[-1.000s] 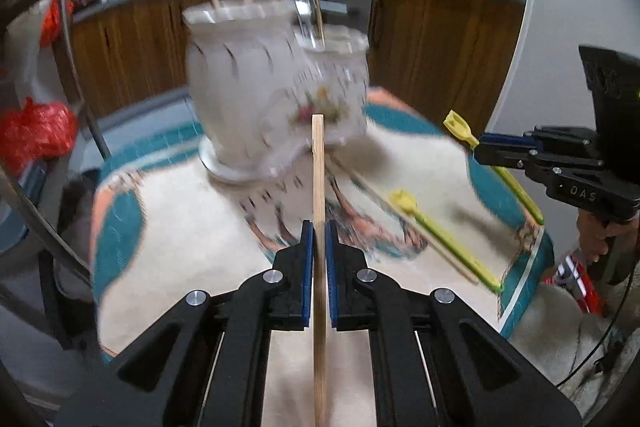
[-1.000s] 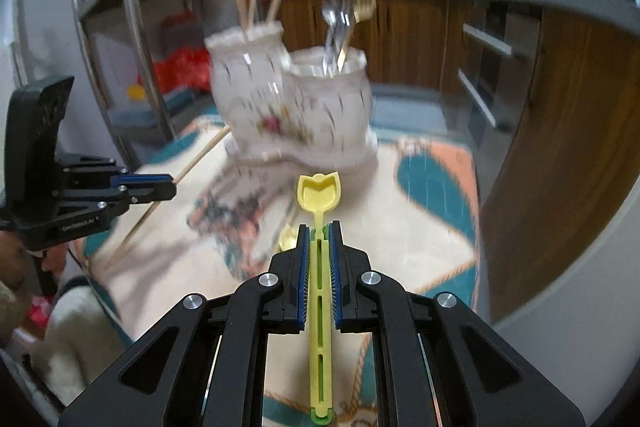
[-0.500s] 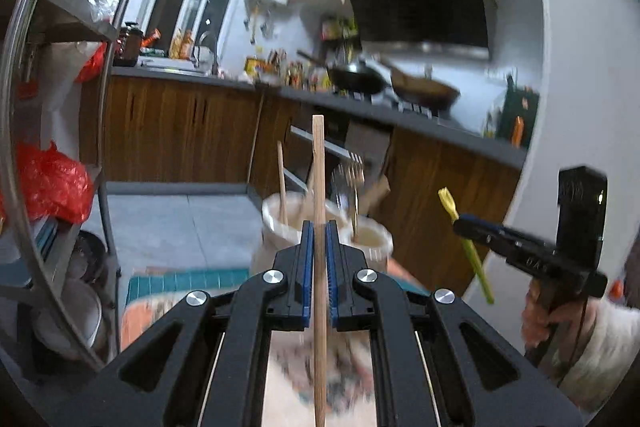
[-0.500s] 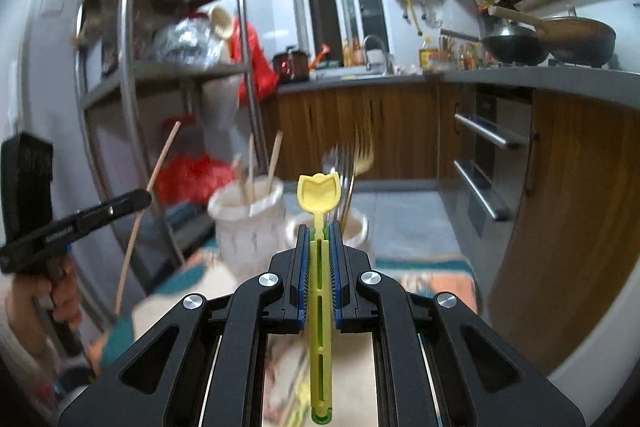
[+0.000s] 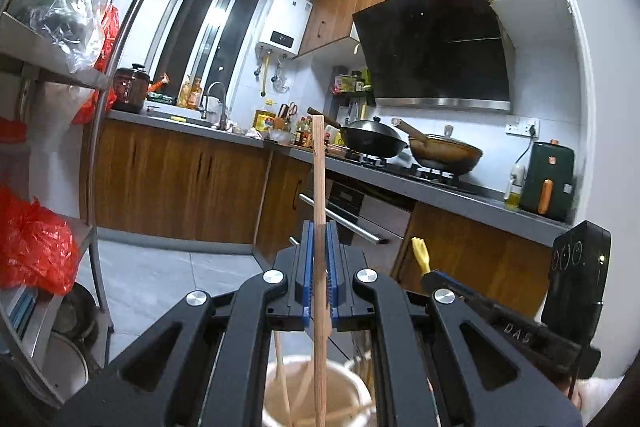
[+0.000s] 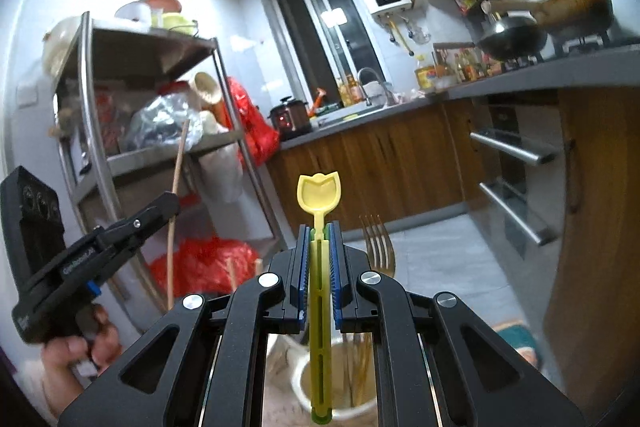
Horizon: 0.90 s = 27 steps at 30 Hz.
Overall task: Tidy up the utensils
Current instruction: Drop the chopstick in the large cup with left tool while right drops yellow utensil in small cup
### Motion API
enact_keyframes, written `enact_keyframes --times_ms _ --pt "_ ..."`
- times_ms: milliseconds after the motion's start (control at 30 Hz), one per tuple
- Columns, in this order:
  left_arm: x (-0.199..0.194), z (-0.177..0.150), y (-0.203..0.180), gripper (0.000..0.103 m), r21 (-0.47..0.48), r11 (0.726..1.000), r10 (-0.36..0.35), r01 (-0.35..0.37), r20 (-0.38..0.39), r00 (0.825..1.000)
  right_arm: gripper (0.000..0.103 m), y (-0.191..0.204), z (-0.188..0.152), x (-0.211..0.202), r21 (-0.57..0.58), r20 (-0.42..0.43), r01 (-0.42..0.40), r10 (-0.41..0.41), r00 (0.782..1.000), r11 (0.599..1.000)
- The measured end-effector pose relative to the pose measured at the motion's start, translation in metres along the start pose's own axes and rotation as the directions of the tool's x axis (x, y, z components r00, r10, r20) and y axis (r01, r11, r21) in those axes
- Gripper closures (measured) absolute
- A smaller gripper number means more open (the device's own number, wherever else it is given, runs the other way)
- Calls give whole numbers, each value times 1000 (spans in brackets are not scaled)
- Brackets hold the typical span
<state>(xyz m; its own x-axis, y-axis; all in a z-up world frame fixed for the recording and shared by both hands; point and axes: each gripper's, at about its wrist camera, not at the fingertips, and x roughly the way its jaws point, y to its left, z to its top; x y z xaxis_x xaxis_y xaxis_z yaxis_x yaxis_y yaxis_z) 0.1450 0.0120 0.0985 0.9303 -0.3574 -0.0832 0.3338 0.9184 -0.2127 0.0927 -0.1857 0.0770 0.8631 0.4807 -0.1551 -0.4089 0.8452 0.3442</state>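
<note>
My left gripper (image 5: 319, 251) is shut on a wooden chopstick (image 5: 319, 187), held upright with its lower end inside a white holder (image 5: 276, 383) that has other wooden sticks in it. My right gripper (image 6: 319, 255) is shut on a yellow-green plastic spoon (image 6: 319, 191), held upright with its lower end over a second white cup (image 6: 300, 379) holding forks (image 6: 378, 247). The left gripper (image 6: 160, 205) with its chopstick (image 6: 176, 183) shows at the left of the right wrist view. The right gripper (image 5: 430, 277) with the spoon's tip (image 5: 420, 253) shows at the right of the left wrist view.
A metal shelf rack (image 6: 100, 163) with bags stands at the left. Wooden kitchen cabinets (image 5: 180, 183) and a counter with woks (image 5: 376, 139) lie behind. A patterned cloth edge (image 6: 516, 339) shows at the lower right.
Both grippers have tilted up from level to upright over the two holders. The chopstick's lower end has gone into the left holder and the spoon hangs over the right cup.
</note>
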Motion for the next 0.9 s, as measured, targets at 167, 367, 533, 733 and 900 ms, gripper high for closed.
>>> enact_keyframes --times_ms 167,367,533,733,900 --pt "16 -15 1 97 33 998 55 -55 -13 998 92 -3 -14 21 -4 -1 26 -26 1000 1000" --pt "17 -31 12 97 23 997 68 -67 -31 997 92 1 -34 34 -72 -11 63 -64 998 995" --pt "12 -42 18 97 19 998 58 -58 -44 997 92 -1 -45 29 -86 -21 67 -69 997 994" --pt "-1 -56 20 97 40 997 74 -71 -93 993 92 0 -53 18 -104 -40 78 -83 996 991" --pt "-11 -66 22 97 70 993 107 -98 -139 985 92 -2 -58 11 -102 -83 107 -116 990 989"
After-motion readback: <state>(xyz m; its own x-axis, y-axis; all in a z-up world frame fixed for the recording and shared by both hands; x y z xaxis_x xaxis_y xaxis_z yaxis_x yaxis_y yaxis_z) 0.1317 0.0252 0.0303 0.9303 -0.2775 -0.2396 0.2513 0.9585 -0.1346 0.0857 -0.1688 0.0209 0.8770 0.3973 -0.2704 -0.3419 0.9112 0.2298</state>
